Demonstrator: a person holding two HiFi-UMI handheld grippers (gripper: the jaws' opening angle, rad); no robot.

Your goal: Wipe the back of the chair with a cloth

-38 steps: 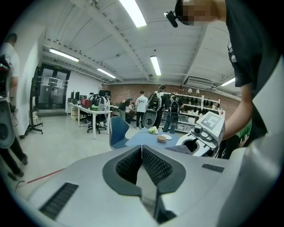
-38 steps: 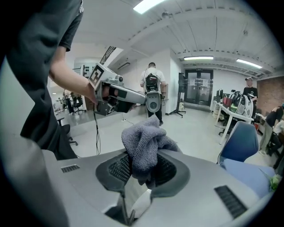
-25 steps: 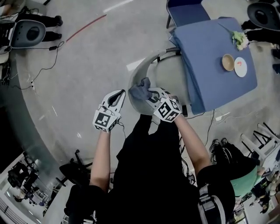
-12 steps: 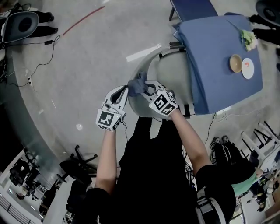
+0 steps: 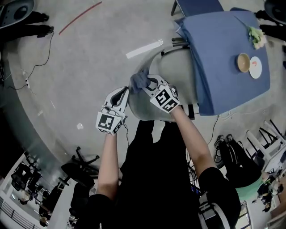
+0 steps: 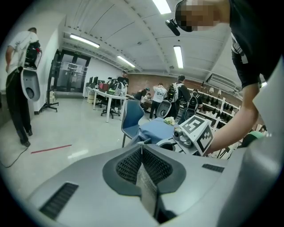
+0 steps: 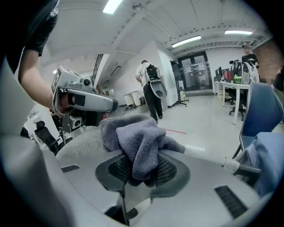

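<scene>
The grey chair (image 5: 176, 67) stands pushed against a blue-covered table, its curved back (image 5: 142, 105) nearest me. My right gripper (image 5: 146, 83) is shut on a grey-blue cloth (image 5: 139, 81) and holds it on the upper left edge of the chair back. In the right gripper view the cloth (image 7: 140, 142) bunches between the jaws, with the chair back (image 7: 84, 146) just behind it. My left gripper (image 5: 121, 95) hangs to the left of the chair back, shut with nothing in it. The left gripper view shows its jaws (image 6: 142, 148) pressed together.
The table under a blue cloth (image 5: 223, 53) carries a bowl (image 5: 244, 62), a plate (image 5: 254, 67) and flowers (image 5: 255, 38). A blue chair (image 5: 196, 6) stands beyond it. Cables and bags lie on the floor at right. People stand in the room.
My right gripper has carried the cloth up and to the left along the edge of the chair back. The left gripper has stayed beside it.
</scene>
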